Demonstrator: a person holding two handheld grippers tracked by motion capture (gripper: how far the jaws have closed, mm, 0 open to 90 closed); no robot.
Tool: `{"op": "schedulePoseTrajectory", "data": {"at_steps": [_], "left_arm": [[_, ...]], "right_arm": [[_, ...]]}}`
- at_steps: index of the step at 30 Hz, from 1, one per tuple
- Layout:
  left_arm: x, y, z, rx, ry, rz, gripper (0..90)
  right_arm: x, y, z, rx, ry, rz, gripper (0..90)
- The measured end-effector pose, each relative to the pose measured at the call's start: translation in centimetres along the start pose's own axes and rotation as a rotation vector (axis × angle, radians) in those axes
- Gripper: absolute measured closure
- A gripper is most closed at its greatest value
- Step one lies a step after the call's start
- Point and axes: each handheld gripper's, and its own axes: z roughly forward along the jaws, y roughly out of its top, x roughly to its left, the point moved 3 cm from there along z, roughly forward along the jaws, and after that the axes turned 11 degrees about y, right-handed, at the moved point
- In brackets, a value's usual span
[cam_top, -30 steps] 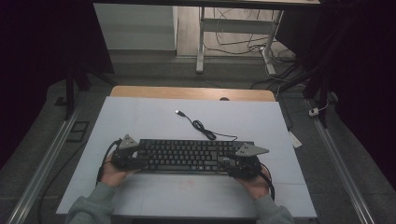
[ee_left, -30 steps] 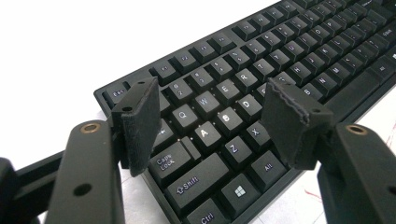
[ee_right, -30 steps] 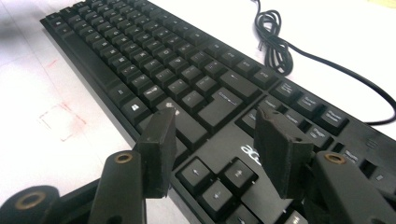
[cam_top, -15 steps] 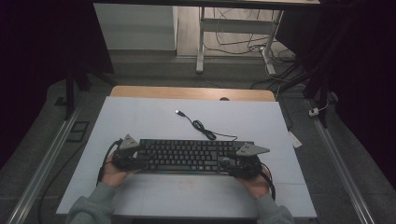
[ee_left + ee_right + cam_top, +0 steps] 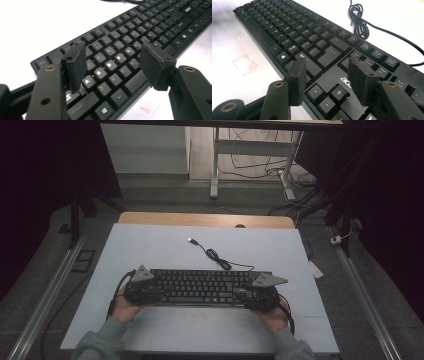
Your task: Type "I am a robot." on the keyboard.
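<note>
Evidently the keyboard point(image 5: 202, 287) lies flat at lower centre of the high view, long axis left to right. Left gripper point(image 5: 144, 289) and right gripper point(image 5: 259, 296) stand over opposite ends — jaws parted, clasping nothing, equally near.

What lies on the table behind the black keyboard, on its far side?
Behind the black keyboard, its thin black cable lies loosely coiled on the white table and ends in an unplugged USB plug. Where the cable joins the keyboard's rear edge cannot be made out.
</note>
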Motion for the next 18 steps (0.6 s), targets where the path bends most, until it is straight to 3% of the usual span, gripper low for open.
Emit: {"op": "schedulePoseTrajectory", "data": {"at_steps": [11,18], "left_arm": [[-1.1,0.1,-0.1,0.009,-0.051,0.031,56.5],[-1.6,0.0,0.1,0.033,-0.085,0.068,73.8]], "right_arm": [[0.0,-0.1,0.2,0.005,0.001,-0.002,49.3],[0.0,-0.1,0.2,0.008,0.001,-0.002,49.3]]}}
